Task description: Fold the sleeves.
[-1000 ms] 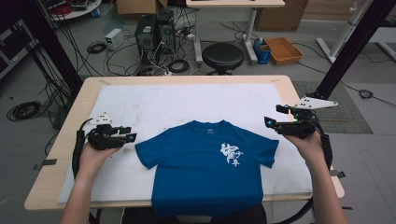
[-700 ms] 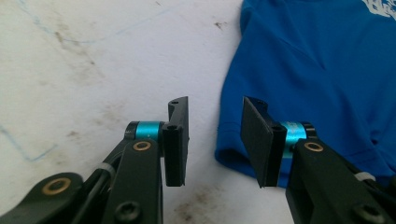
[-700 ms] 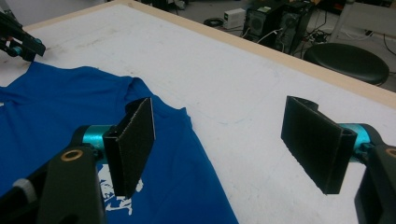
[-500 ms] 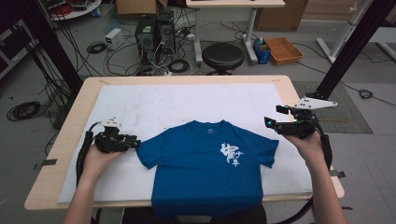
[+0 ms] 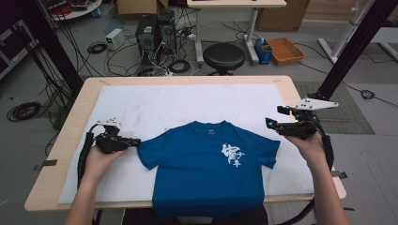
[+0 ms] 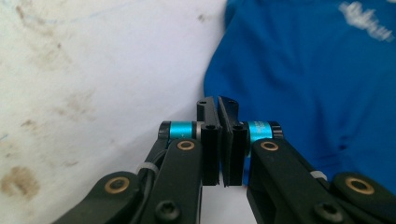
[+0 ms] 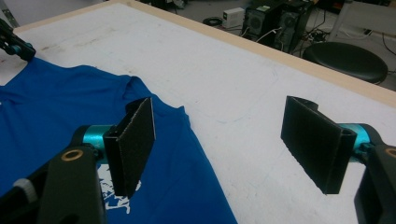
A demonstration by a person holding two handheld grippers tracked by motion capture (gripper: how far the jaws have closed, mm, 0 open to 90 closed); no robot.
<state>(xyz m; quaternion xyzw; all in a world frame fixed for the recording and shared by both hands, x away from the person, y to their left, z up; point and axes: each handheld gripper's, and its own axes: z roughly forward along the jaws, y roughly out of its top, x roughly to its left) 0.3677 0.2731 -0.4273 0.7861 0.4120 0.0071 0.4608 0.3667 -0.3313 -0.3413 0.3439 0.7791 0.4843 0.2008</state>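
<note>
There was one shirt (image 5: pixel 209 168), one table (image 5: pixel 281 84), one stool (image 5: pixel 224 56) at twelve o'clock, and two grippers: left (image 5: pixel 133 142), right (image 5: pixel 274 117).

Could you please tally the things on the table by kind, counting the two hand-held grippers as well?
Blue T-shirt: 1
White table cover: 1
Grippers: 2, the left gripper shut at the shirt's sleeve edge, the right gripper open above the other sleeve
Total: 4
</note>
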